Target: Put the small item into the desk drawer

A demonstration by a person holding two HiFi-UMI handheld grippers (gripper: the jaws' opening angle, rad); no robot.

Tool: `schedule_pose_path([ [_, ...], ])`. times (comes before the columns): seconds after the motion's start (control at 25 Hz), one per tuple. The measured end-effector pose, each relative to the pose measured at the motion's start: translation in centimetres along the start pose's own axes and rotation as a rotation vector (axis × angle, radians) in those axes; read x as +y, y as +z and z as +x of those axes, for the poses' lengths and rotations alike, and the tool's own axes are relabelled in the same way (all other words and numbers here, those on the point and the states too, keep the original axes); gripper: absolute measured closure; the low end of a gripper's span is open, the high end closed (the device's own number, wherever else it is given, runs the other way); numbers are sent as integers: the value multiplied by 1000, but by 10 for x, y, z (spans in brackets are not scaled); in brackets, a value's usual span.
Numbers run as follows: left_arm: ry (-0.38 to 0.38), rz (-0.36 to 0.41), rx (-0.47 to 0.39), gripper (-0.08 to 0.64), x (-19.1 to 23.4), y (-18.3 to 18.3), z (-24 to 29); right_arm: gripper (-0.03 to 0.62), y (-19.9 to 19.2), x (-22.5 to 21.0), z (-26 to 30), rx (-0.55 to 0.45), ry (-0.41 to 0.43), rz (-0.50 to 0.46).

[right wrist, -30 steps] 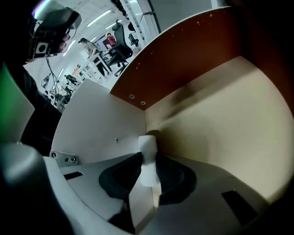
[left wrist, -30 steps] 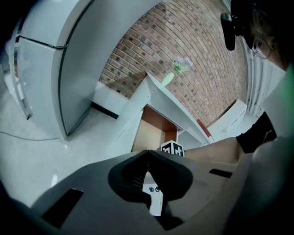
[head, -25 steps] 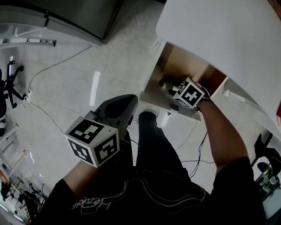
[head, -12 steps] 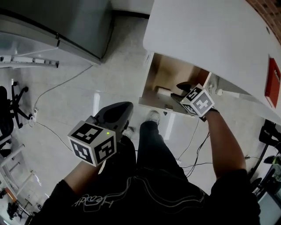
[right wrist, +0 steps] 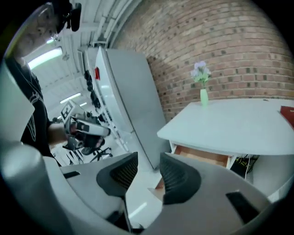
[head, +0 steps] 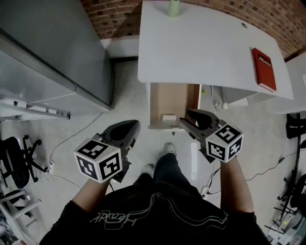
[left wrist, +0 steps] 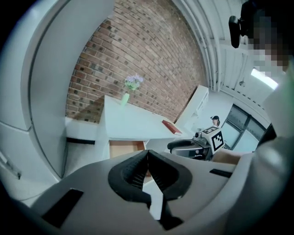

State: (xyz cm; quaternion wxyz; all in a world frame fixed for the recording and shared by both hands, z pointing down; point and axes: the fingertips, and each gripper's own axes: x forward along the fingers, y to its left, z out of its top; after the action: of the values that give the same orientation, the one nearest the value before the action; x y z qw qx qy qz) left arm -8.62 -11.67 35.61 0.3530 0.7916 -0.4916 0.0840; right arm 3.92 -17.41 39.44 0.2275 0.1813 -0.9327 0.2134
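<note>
The wooden desk drawer point(head: 161, 98) stands pulled out under the white desk point(head: 201, 43). A small pale item point(head: 168, 117) lies in it near its front edge. My right gripper point(head: 185, 121) hovers just right of the drawer front, above it. Its jaws have just been closing a little but stand open, with nothing between them point(right wrist: 148, 166). My left gripper point(head: 132, 126) hangs over the floor left of the drawer. Its jaws meet at the tips and hold nothing point(left wrist: 147, 157). The drawer point(right wrist: 202, 156) also shows under the desk in the right gripper view.
A red book point(head: 264, 68) lies at the desk's right end and a green vase point(head: 173, 6) at its far edge. A tall grey cabinet point(head: 57, 48) stands left. The person's legs point(head: 165, 167), floor cables point(head: 71, 134) and an office chair point(head: 14, 165) are below.
Both grippers have risen. The right one has come up out of the drawer, leaving the small item there. The head view has swung up, so the whole desk top shows.
</note>
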Motion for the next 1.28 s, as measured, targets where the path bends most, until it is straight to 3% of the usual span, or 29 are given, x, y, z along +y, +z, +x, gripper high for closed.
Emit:
schedule_pose_path([
  [0.36,-218,138,-73,538,-120,33,-64,476,61,119,-128,-301,-19,15],
  [0.56,-323,219,-103,538,-174,40,-93,529,74,157,-175,-449,-62,60],
  [0.68,-361,235,-122,538,-197,42,-110,535,78,180,-197,-509,-41,76],
  [0.96,-430,317,-149,538,-245,48,-134,540,88,204,-224,-591,-10,65],
  [1.28,-464,332,-172,538,-258,44,-148,541,79,224,-222,-547,-25,26],
])
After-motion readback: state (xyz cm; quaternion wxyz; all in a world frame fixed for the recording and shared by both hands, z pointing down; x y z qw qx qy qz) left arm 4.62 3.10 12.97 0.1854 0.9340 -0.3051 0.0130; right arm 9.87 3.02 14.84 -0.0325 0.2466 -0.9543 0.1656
